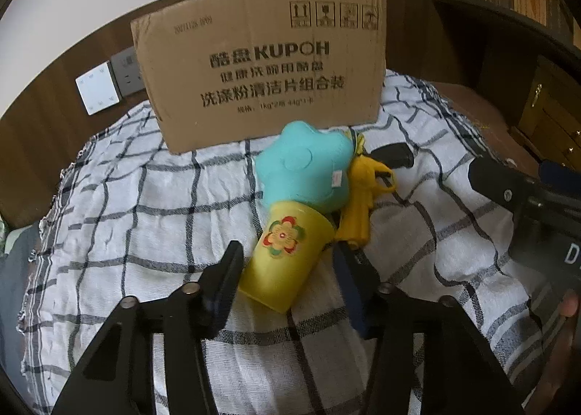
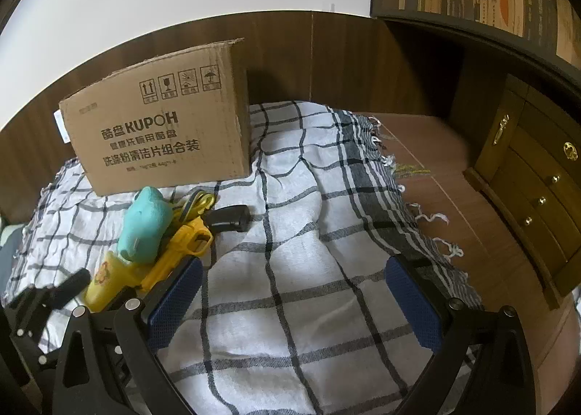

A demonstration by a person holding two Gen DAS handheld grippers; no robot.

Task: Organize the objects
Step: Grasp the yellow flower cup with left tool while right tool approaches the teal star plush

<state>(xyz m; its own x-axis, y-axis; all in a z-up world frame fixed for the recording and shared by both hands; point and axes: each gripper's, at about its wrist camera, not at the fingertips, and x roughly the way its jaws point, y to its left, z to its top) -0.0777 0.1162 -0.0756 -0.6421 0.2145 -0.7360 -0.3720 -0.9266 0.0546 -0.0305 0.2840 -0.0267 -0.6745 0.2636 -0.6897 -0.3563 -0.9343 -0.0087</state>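
A yellow cup [image 1: 279, 262] with a flower sticker lies on its side on the checked cloth [image 1: 145, 233]. It lies between the fingers of my left gripper [image 1: 288, 249]. The left finger is against its side, and a narrow gap shows at the right finger. A teal star-shaped soft toy [image 1: 305, 168] rests on the cup's mouth end, and a yellow toy gun [image 1: 359, 204] lies just right of it. In the right wrist view the cup [image 2: 103, 280], teal toy [image 2: 145, 226] and gun [image 2: 181, 244] lie to the left. My right gripper [image 2: 294, 266] stands wide open over bare cloth, holding nothing.
A cardboard box [image 1: 261, 66] printed KUPOH stands behind the toys against the wooden wall. A black handle-like object [image 2: 230, 218] lies beside the gun. The cloth ends at a wooden tabletop [image 2: 435, 168] on the right, with a drawer cabinet [image 2: 526, 178] beyond. Wall switches [image 1: 98, 88] sit at the left.
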